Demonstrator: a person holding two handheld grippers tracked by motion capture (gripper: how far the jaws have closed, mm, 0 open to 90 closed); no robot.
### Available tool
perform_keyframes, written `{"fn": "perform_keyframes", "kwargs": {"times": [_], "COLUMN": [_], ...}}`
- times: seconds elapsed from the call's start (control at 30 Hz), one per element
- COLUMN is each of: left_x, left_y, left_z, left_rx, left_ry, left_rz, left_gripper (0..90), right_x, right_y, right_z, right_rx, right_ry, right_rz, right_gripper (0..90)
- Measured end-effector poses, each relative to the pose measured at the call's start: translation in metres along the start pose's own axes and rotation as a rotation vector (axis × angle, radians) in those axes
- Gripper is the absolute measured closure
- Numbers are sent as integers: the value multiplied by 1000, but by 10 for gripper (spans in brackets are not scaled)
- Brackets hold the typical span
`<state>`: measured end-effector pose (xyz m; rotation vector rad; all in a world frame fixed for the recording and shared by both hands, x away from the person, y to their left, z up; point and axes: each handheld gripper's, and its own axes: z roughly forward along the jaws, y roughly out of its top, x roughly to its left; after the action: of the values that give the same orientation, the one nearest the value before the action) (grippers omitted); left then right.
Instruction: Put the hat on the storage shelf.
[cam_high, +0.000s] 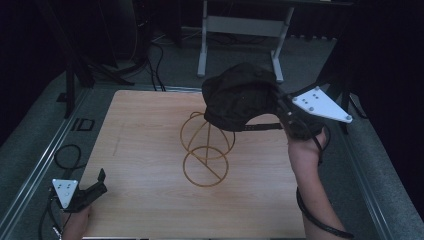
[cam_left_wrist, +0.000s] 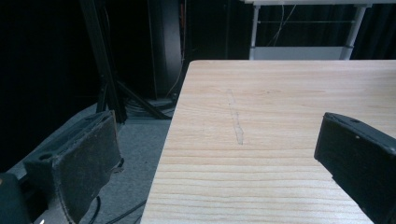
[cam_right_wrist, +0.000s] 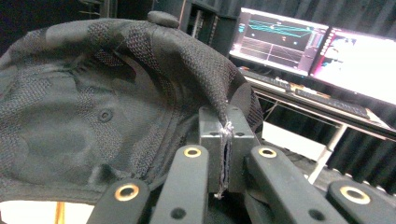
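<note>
right gripper (cam_right_wrist: 224, 154): clamped on cap (cam_high: 240, 97) edge
cap: held above wire stand (cam_high: 206, 150)
left gripper (cam_high: 95, 187): jaws apart, nothing between

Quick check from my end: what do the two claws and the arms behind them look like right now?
Both claws are black, each topped by a pale grey three-cornered plate with dark dots. The left claw has flat, worn dark pads. The right claw has black linkage bars with brass-coloured rivets. A black cable loops by the right forearm. Forearms are bare, no sleeves.

Wire stand (cam_high: 206, 150) top hidden behind cap (cam_high: 240, 97)
</note>
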<state>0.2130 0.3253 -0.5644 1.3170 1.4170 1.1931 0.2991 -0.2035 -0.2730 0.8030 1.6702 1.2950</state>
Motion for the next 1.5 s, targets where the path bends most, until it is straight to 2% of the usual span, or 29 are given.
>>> {"fn": "perform_keyframes", "kwargs": {"times": [0.83,1.03,1.3,1.5], "left_x": [0,0,0,0], "left_y": [0,0,0,0], "left_z": [-1,-1,-1,-1], "left_rx": [-7,-7,-5,-4], "left_ry": [-8,-9,-9,-9], "left_rz": [-3,-3,-2,-1], "left_gripper": [7,6,7,6], "right_x": [61,66,75,80], "right_y": [11,2,-21,-38], "right_z": [29,33,38,41], "right_rx": [-24,-5,36,66], "right_ry": [147,158,186,183], "right_rz": [-40,-41,-34,-41], "right_gripper": [885,885,884,884]}}
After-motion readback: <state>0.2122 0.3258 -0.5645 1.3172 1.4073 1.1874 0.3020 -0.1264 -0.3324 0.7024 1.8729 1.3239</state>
